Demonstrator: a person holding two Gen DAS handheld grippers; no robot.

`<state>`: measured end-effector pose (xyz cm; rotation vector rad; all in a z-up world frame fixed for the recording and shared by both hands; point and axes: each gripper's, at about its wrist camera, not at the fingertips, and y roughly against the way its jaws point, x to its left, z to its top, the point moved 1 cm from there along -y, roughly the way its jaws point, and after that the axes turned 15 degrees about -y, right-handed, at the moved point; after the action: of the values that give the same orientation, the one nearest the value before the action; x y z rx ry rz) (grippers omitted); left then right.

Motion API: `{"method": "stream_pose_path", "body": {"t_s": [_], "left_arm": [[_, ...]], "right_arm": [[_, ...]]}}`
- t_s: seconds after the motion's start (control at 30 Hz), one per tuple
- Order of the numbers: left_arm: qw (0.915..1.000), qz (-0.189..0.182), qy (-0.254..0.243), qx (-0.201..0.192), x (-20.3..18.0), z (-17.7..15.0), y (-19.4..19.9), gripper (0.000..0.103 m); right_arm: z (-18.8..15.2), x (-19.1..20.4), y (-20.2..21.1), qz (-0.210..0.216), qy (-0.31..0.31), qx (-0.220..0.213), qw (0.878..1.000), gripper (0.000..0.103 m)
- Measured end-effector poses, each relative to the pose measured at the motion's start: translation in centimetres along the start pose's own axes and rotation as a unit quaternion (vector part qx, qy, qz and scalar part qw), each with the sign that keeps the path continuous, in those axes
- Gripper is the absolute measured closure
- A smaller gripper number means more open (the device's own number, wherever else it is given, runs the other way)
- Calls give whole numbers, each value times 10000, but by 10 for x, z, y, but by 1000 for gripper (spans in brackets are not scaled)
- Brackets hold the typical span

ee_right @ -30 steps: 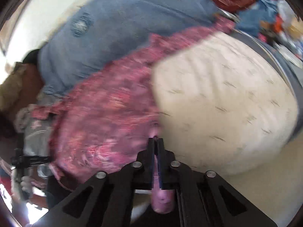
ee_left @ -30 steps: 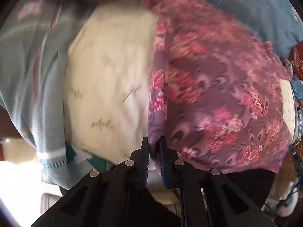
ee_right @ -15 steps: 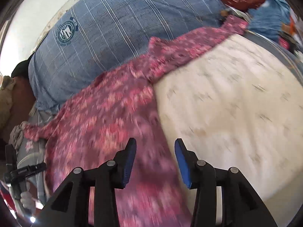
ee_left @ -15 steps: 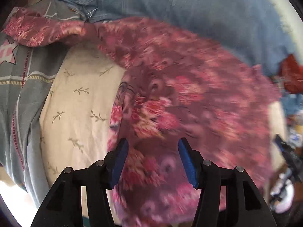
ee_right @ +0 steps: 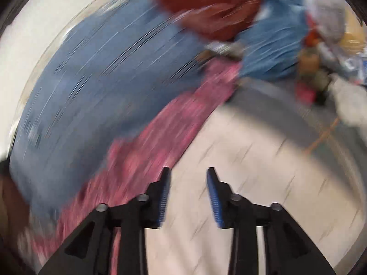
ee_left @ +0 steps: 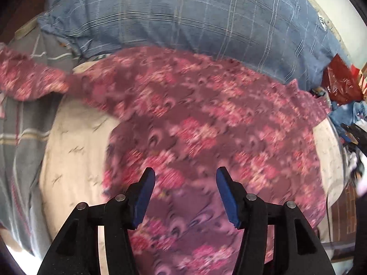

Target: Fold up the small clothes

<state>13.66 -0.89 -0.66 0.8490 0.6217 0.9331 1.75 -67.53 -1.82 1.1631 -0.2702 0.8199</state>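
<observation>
Right now I see one floral garment point(ee_left: 206, 123), maroon with pink blossoms, spread flat on one cream sheet point(ee_left: 75, 151) printed with small sprigs. From my left tongs point(ee_left: 184, 178) it lies directly ahead and beneath the tips, filling the ground between and beyond them. Its long axis runs crosswise to those tongs, from a sleeve-like end point(ee_left: 29, 82) far out to the left across to its other end at the far right. In the right wrist view the same garment point(ee_right: 160, 135) reads as a slanting band, from low on the left of the right tongs point(ee_right: 187, 178) up to the far ahead-right, where a narrow end point(ee_right: 220, 73) points at a heap of clutter. That view is heavily smeared, so I can't tell finer detail.

Both pairs of tongs are released and their jaws are widening. The left pair's two blue pads point(ee_left: 143, 200) stand apart above the fabric, gripping nothing. The right pair's two pads point(ee_right: 214, 200) stand apart above bare sheet point(ee_right: 263, 171), with the garment just to their left.

Beyond the garment, ahead of both tongs, lies one blue checked quilt point(ee_left: 195, 16). Left of the left tongs hangs one grey striped cloth point(ee_left: 20, 137). Far to their right I see one red bag point(ee_left: 341, 84).
</observation>
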Motion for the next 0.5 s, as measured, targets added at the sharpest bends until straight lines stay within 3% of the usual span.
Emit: {"method": "stream_pose_path", "body": {"t_s": [0.07,0.13,0.3,0.4,0.47,0.5], "left_arm": [[10000,-57,22,20,-2,8,-11,48],[9999,-106,70,65,-5,18,-30,48],[9996,-212,62,199,-13,50,-73,48],[9995,-219,-56,227,-14,69,-95,48],[9995,-192,-111,230,-13,79,-106,48],[9995,-177,-111,234,-11,84,-111,48]], "right_arm": [[38,-12,-19,-158,-397,-162,9990,50],[67,-24,-47,-310,-774,-169,9964,49],[97,-32,-115,-353,-1300,-8,9909,49],[109,-25,-138,-214,-1334,-132,9907,49],[113,-17,-147,-315,-1214,-132,9920,61],[113,-14,-151,-426,-1110,-127,9928,84]]}}
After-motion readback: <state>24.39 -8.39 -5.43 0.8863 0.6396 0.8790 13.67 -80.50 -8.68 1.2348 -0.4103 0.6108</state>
